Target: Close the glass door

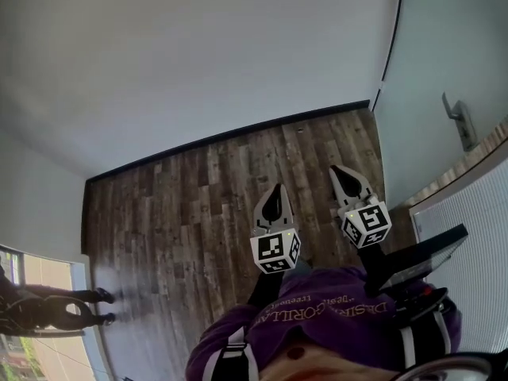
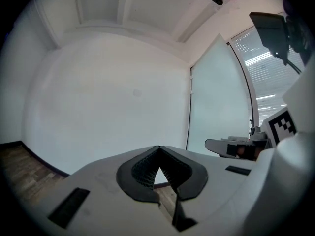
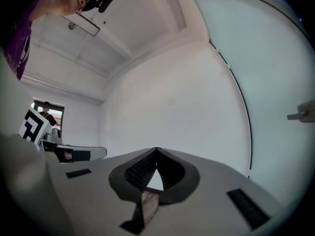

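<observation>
Our left gripper (image 2: 158, 149) has its fingers (image 2: 135, 175) pressed together at the tips with nothing between them, and our right gripper (image 3: 156, 151) has its fingers closed and empty too. We hold both level, side by side above the dark brown wooden plank floor (image 1: 198, 197), pointing toward the plain white wall (image 1: 198, 54). The pale frosted glass door (image 1: 432, 62) stands to the right of the right gripper, apart from it, with its grey metal lever handle (image 1: 459, 119) on the side facing us. At the far left we see a person (image 1: 44, 309) in dark clothes in a bright opening.
</observation>
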The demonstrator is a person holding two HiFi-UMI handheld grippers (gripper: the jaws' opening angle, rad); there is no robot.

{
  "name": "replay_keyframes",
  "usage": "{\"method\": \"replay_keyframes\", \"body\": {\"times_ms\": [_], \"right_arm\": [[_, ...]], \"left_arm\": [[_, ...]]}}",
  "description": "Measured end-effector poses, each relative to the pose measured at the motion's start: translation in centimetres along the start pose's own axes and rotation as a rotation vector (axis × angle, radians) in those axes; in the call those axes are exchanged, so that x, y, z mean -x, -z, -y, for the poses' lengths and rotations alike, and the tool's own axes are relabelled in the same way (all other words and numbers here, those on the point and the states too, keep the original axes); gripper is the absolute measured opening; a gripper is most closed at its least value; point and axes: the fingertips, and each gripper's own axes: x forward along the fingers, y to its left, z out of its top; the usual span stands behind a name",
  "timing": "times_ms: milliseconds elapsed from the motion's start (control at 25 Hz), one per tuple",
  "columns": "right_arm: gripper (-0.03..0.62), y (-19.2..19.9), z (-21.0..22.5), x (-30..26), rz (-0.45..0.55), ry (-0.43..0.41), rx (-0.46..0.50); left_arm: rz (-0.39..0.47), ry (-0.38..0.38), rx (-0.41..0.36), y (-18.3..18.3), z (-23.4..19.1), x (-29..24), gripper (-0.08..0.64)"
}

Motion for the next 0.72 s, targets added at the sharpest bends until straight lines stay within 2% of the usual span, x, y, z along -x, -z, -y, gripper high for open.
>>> {"method": "replay_keyframes", "body": {"times_ms": [200, 360, 520, 720], "right_arm": [[-0.009, -1.6, 0.8, -5.6, 0.028, 0.091, 0.011], [-0.009, -0.8, 1.8, -7.1, 0.003, 0.19, 0.013], [-0.009, 0.1, 3.9, -7.3, -0.032, 0.281, 0.011], [-0.009, 0.1, 8.4, -6.7, -0.028, 0.399, 0.007]], "left_arm": [[-0.008, 0.087, 0.002, -1.5, -4.4, -5.5, -0.017], [-0.046, 0.171, 0.033, -0.4, -5.5, -8.4, -0.017], [-0.083, 0.241, 0.075, 0.9, -5.0, -11.3, -0.017], [-0.102, 0.357, 0.072, 1.5, -1.6, -15.2, -0.017]]}}
